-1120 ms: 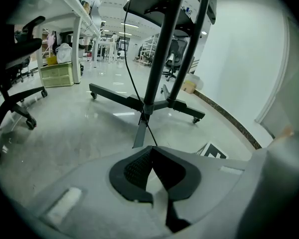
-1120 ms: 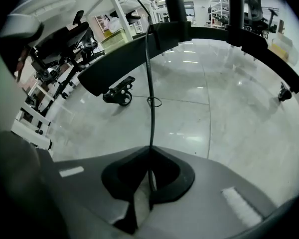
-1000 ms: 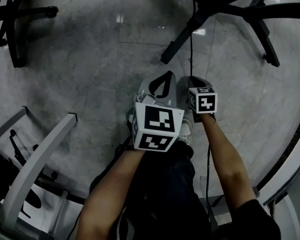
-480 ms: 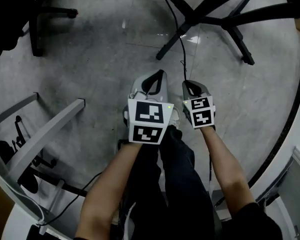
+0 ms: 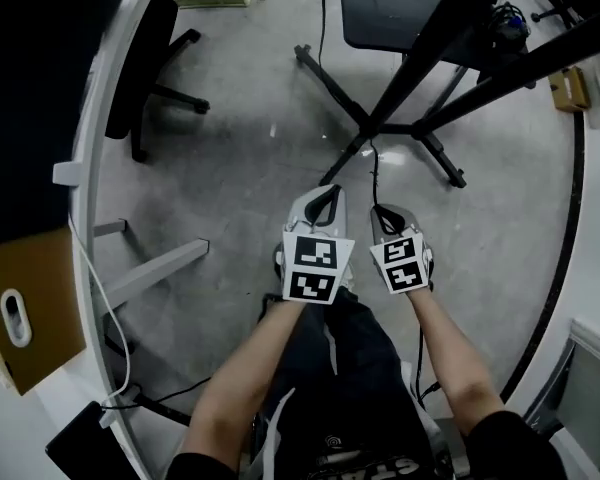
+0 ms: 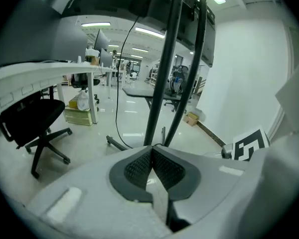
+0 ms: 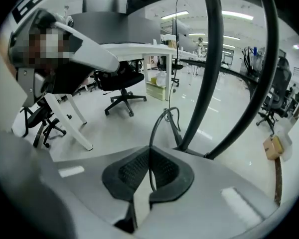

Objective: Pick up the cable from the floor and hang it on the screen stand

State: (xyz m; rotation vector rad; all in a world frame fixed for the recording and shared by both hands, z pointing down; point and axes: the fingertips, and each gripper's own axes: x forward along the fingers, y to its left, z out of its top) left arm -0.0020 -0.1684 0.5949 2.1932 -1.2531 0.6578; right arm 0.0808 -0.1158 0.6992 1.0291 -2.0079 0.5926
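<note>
The left gripper (image 5: 324,194) had its jaws pressed together, with nothing visible between them. Beside it, the right gripper (image 7: 149,156) was clamped on the thin black cable (image 7: 157,126), which looped just ahead of its tips, before the screen stand (image 7: 210,83).

The screen stand (image 5: 450,28) blocks the way straight ahead with crossing slanted poles and splayed feet (image 5: 325,76). Bare floor (image 5: 235,163) lies open leftward, bounded by an office chair (image 5: 145,53) and a white desk leg (image 5: 155,271).

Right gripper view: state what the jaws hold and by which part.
The right gripper has its jaws shut on the black cable, pinching the cord just behind the looped end that sticks out ahead.
</note>
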